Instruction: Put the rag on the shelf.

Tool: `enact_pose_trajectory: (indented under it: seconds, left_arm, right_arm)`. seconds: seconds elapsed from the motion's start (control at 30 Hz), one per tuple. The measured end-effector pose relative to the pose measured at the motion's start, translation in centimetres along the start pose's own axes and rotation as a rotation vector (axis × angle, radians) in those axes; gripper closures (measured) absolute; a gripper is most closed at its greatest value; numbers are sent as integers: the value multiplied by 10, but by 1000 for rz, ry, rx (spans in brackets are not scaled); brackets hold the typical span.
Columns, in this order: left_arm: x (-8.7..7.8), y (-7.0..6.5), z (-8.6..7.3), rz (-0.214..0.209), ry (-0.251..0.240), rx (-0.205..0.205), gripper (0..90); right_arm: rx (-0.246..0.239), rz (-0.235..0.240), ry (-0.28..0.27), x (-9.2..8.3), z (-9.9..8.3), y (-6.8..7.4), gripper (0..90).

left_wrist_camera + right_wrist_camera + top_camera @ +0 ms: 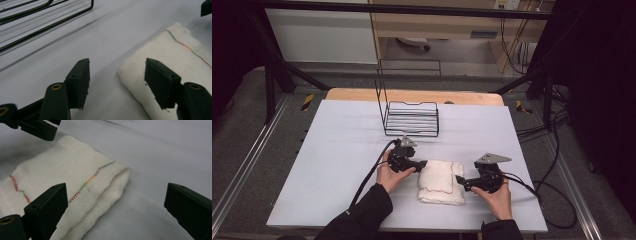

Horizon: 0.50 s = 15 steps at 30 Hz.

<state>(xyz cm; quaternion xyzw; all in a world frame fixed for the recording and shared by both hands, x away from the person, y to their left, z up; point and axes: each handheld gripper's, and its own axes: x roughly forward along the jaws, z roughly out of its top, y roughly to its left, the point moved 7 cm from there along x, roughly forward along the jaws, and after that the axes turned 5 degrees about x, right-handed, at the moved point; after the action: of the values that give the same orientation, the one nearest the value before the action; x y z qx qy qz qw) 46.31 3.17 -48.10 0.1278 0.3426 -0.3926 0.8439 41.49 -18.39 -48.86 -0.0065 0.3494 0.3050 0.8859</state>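
Note:
A folded white towel (441, 182) with multicoloured stitching lies on the table's near middle. My left gripper (424, 164) is at its left edge, held level and pointing right. In the left gripper view the towel (180, 55) reaches in from the right; the gripper (117, 62) is open, one jaw above the cloth and the other over bare table. My right gripper (460, 181) is at the towel's right edge, pointing left. In the right gripper view it (117, 186) stands wide open around the folded corner of the towel (62, 170), without touching it.
A black wire rack (411, 119) stands behind the towel, with its upright back frame on the far side; its bars (45, 15) run close past my left gripper. The pale table cover (337, 165) extends to both sides. Black cables trail off the right edge.

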Motion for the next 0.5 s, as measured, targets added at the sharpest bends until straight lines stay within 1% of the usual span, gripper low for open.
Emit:
enact_pose_trajectory:
  seconds: [0.23,0.27,0.33,0.5]
  left_arm:
    - [12,-2,-1,-10,18,-40,532]
    - [14,-2,-2,-14,25,-43,567]
    - [15,-3,-3,-23,34,-53,582]
    - [17,-7,-2,-25,34,-53,660]
  right_arm:
    - [5,2,-1,1,0,0,56]
    - [3,1,0,0,0,0,56]
    - [2,1,0,0,0,0,56]
    - [1,1,0,1,0,0,55]
